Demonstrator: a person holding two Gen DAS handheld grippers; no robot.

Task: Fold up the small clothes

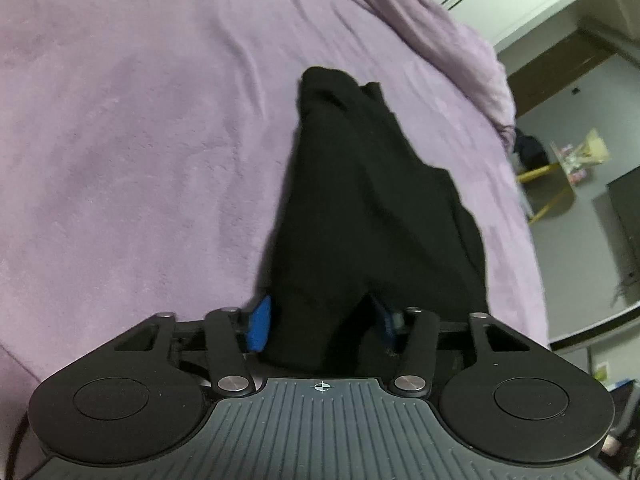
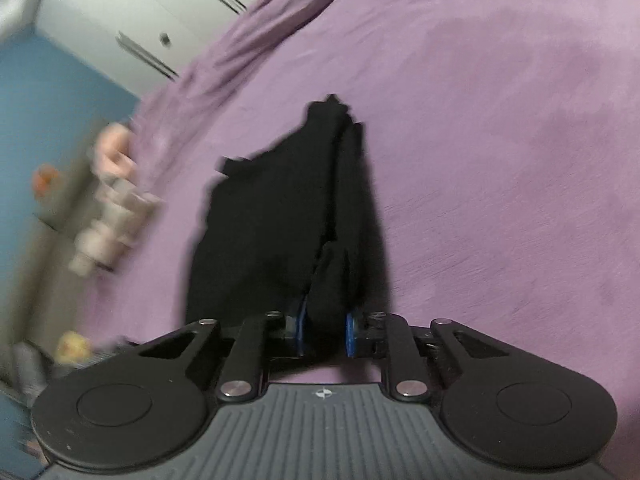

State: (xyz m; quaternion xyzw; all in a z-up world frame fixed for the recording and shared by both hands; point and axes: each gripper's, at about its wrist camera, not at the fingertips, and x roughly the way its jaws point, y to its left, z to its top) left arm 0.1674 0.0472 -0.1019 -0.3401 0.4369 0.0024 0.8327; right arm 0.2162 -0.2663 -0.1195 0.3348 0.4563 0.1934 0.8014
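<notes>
A small black garment [image 1: 360, 200] hangs bunched above the purple bedspread [image 1: 140, 140]. My left gripper [image 1: 320, 320] is shut on its near edge; the cloth covers most of the blue pads [image 1: 259, 322]. In the right wrist view the same black garment [image 2: 288, 216] hangs forward from my right gripper [image 2: 325, 330], which is shut on a fold of it between the blue pads [image 2: 351, 332]. Both grippers hold the garment lifted, its far end drooping toward the bed.
The purple bedspread [image 2: 500, 140] fills both views, with a rumpled ridge [image 1: 420, 20] at the far edge. White wardrobe doors [image 2: 132, 12] and a blue wall [image 2: 52, 100] stand beyond. A yellow-legged stool [image 1: 548, 184] stands off the bed. Blurred objects [image 2: 108, 216] lie at the left.
</notes>
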